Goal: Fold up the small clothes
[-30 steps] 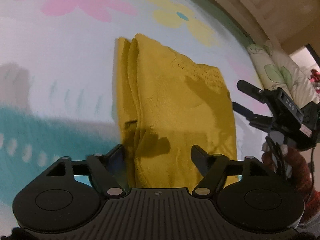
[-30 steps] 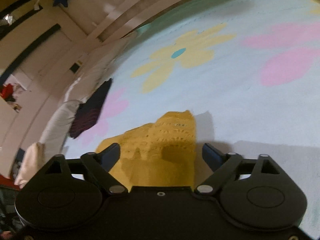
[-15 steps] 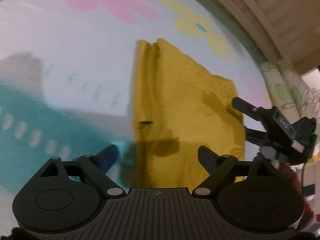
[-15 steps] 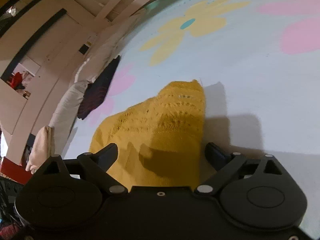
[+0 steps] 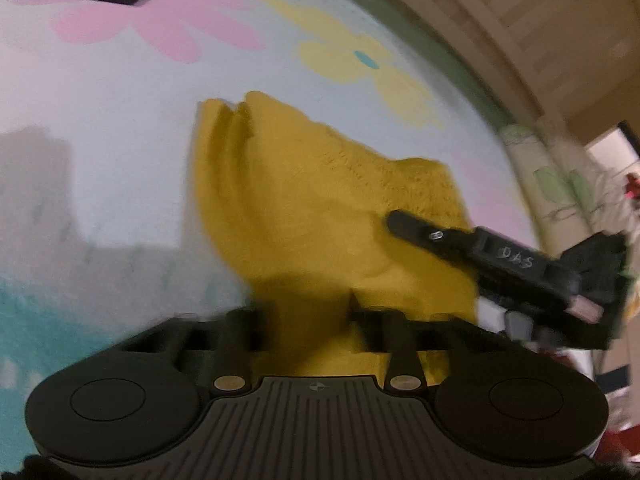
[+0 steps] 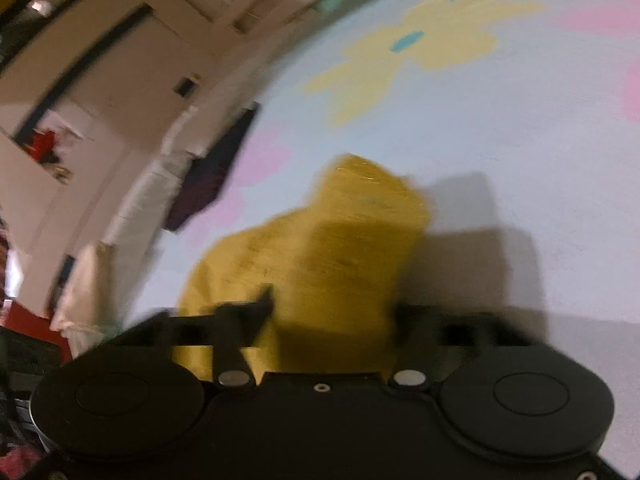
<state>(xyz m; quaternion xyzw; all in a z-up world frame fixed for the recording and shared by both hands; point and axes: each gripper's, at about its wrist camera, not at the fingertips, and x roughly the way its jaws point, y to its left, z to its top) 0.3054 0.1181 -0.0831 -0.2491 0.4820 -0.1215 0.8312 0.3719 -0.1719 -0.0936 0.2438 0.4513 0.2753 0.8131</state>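
Left wrist view alone shows right hand-held gripper (image 5: pixel 394 222) on yellow knit garment (image 5: pixel 320 200) mid-bed (image 5: pixel 120 160); both sets of jaws closing on cloth now, wide open a second ago; left hand-held gripper (image 5: pixel 308 312).

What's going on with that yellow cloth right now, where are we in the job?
A person is working a folded mustard-yellow knit garment lying on a pale flower-print bedspread with two handheld tools. The left tool and the right tool are both at its near edge, jaws closing with fabric between them. The frames are too blurred to tell whether either grip is firm yet. A dark garment lies apart, further back.
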